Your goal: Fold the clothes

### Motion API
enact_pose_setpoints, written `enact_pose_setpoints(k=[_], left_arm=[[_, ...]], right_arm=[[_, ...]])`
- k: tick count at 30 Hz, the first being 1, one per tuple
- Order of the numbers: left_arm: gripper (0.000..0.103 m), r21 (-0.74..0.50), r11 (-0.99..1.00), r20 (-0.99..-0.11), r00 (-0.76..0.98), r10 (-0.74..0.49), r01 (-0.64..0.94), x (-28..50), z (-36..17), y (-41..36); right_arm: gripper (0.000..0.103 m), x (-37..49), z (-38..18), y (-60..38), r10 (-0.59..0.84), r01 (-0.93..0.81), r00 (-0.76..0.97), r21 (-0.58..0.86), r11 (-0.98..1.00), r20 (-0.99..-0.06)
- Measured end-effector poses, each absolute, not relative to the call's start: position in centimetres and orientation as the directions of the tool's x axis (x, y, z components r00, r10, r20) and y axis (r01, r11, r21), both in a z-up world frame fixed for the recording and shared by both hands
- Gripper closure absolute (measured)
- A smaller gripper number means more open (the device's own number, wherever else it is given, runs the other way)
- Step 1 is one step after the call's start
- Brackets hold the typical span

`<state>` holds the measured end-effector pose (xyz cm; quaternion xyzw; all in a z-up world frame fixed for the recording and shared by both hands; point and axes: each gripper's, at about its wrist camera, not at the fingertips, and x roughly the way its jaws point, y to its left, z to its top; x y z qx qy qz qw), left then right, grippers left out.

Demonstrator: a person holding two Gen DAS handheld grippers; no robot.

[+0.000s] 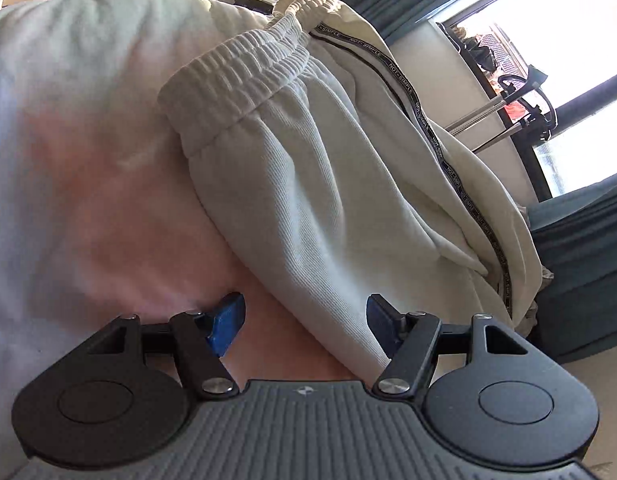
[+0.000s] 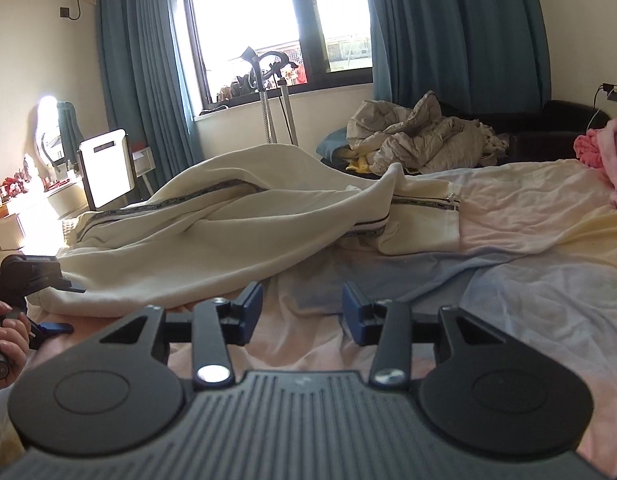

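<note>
Cream sweatpants [image 1: 308, 168] with an elastic waistband [image 1: 244, 68] and a black lettered side stripe [image 1: 436, 136] lie rumpled on the bed. My left gripper [image 1: 304, 320] is open, its blue fingertips [image 1: 228, 320] low at the pants' near edge, holding nothing. In the right wrist view the pants [image 2: 228, 232] stretch across the bed, legs toward the right. My right gripper [image 2: 302, 308] is open and empty, just in front of the pants' near edge. The left gripper [image 2: 48, 280] shows at the far left, held by a hand.
The bed sheet [image 2: 528, 280] is pastel pink and blue. A pink garment [image 2: 612, 160] lies at the far right. Crumpled grey bedding [image 2: 420, 140] sits on a dark sofa behind. A window with teal curtains [image 2: 140, 80] and a cluttered side table [image 2: 20, 200] stand beyond.
</note>
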<state>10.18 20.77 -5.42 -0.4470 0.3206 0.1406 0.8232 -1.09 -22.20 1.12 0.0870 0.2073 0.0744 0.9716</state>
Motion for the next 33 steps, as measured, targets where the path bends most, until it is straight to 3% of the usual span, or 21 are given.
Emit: enact_pose_setpoints(k=[4,18,24,28,33], left_arm=[[0.032,-0.618,0.598,-0.644,0.765,-0.014,-0.510,11.9,-5.5,20.0],[0.034,-0.505,0.711,-0.677,0.736,0.026,-0.489,14.7,-5.4,18.4],[0.047,-0.503,0.711,-0.675,0.737,0.032,-0.492,14.5,-5.7,18.7],[0.082,-0.561,0.667,-0.648,0.762,0.016,-0.491,14.1,-6.2,20.0],[0.088,-0.659,0.586,-0.592,0.806,-0.016,-0.472,12.6,-5.3,21.1]], right_arm=[[0.048,-0.3,0.5,-21.7,0.177,-0.101,0.892,0.200,0.975,-0.415],[0.046,1.7,-2.3,-18.9,0.213,-0.117,0.824,0.211,0.970,-0.525],[0.045,1.8,-3.2,-18.4,0.165,-0.092,0.825,0.159,0.983,-0.541],[0.045,2.1,-3.8,-18.7,0.123,-0.056,0.829,0.137,0.989,-0.546],[0.045,2.1,-4.1,-19.7,0.063,0.009,0.849,0.134,0.991,-0.525]])
